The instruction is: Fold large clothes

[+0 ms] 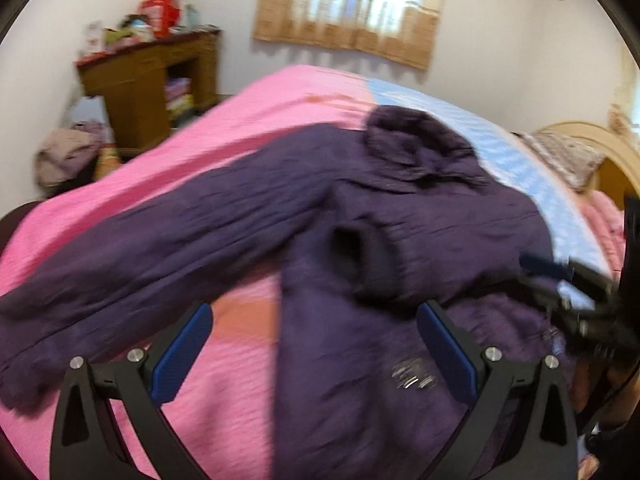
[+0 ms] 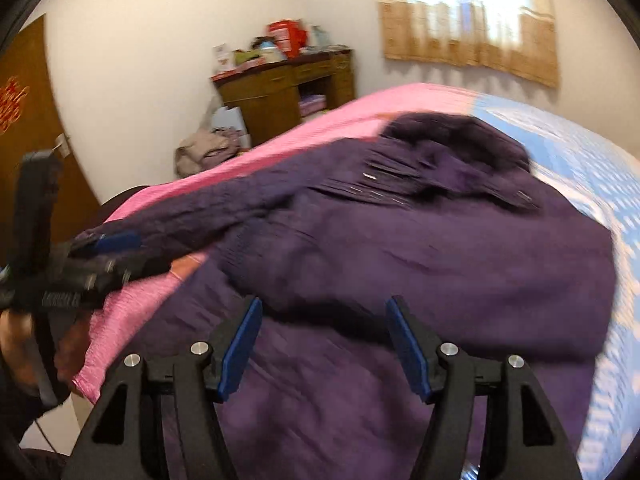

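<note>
Purple coat (image 1: 400,240) lies spread on the bed (image 1: 240,120), over the pink cover and partly over the blue one, hood (image 1: 416,140) toward the far side.

Done, as judged from the lie of the cloth: one sleeve is folded in across the body; its dark cuff (image 1: 360,260) rests near the middle of the coat.

Left to do: the other sleeve (image 1: 140,248) is stretched out flat over the pink cover, not yet folded. Body is at full length, no lengthwise fold visible. Task looks roughly at an early-middle stage.

Left gripper (image 1: 312,344): fingers released, nothing between them, held above the coat's lower part. Right gripper (image 2: 324,344): fingers released too, spread over the purple cloth, not pinching it. Both views are blurred; contact with the cloth cannot be told.
</note>
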Tool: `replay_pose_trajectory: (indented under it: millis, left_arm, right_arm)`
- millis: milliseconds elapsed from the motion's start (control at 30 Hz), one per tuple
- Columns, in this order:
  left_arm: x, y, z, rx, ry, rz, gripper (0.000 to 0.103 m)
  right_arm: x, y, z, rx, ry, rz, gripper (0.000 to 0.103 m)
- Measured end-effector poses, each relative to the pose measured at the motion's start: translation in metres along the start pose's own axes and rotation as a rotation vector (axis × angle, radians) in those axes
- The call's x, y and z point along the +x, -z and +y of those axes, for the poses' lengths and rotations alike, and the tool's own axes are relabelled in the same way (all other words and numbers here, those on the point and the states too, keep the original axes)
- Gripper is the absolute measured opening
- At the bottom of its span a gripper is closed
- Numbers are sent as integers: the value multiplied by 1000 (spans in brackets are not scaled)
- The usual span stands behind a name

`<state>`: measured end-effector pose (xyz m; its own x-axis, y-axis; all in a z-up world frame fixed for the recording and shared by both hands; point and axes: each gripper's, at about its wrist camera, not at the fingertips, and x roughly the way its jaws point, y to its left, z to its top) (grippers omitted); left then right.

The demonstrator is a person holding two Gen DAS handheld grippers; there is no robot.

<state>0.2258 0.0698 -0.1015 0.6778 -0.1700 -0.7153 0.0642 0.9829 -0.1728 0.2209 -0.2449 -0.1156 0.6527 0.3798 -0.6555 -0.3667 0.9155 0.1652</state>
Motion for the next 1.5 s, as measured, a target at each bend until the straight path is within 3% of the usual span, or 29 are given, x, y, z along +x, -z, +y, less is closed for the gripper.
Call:
replay_pose_trajectory:
  millis: [67, 200, 267, 333, 367, 400, 533, 700, 800, 867, 900, 933, 1067, 1133, 1200, 1333, 1400, 1500]
  left_arm:
    - [17, -10, -14, 18, 16, 17, 103]
    - [54, -21, -30, -15, 96, 92, 88]
    - [73, -22, -38, -18, 96, 132, 76]
    - [85, -20, -44, -23, 132, 158, 50]
    - [85, -20, -46, -21, 129, 155, 46]
    - [82, -19, -49, -14, 137, 138, 34]
    - [58, -24, -58, 49, 102, 59, 17]
    - [21, -20, -49, 75, 67, -18, 16]
    - [24, -6, -47, 127, 45, 24, 16]
    - [29, 3, -46, 163, 7, 45, 31]
    - [29, 4, -46, 176, -23, 41, 45]
    - [23, 3, -45, 186, -67, 11, 58]
    - [-6, -16, -45, 195, -122, -145, 72]
    - [-13, -27, -51, 198, -134, -202, 91]
    - [-6, -37, -63, 198, -134, -223, 101]
    - [35, -42, -94, 263, -157, -185, 101]
    - [56, -42, -105, 293, -170, -168, 101]
    - [85, -40, -115, 327, -209, -112, 101]
  right_arm:
    - [-13, 15, -17, 56, 15, 0, 66]
    - [-25, 46, -34, 80, 44, -2, 69]
    - [-22, 62, -41, 82, 65, 18, 69]
    - [-15, 72, -48, 112, 60, 37, 69]
    - [-15, 75, -51, 120, 51, 26, 69]
    - [-15, 77, -53, 121, 45, 13, 69]
    - [-15, 79, -53, 110, 47, 3, 69]
    - [-14, 78, -52, 106, 37, 15, 70]
    - [-16, 73, -54, 117, 22, 56, 70]
    - [-22, 63, -59, 129, 9, 87, 70]
    - [-27, 57, -63, 131, 14, 84, 70]
    - [-35, 49, -67, 125, 33, 68, 70]
    - [-57, 8, -89, 97, 184, -54, 70]
    - [-56, -15, -101, 87, 296, -124, 70]
    - [-45, -34, -109, 72, 334, -181, 70]
    - [3, -59, -110, -39, 365, -186, 70]
    - [26, -63, -117, -58, 334, -150, 70]
    - [59, -56, -136, -17, 364, -55, 70]
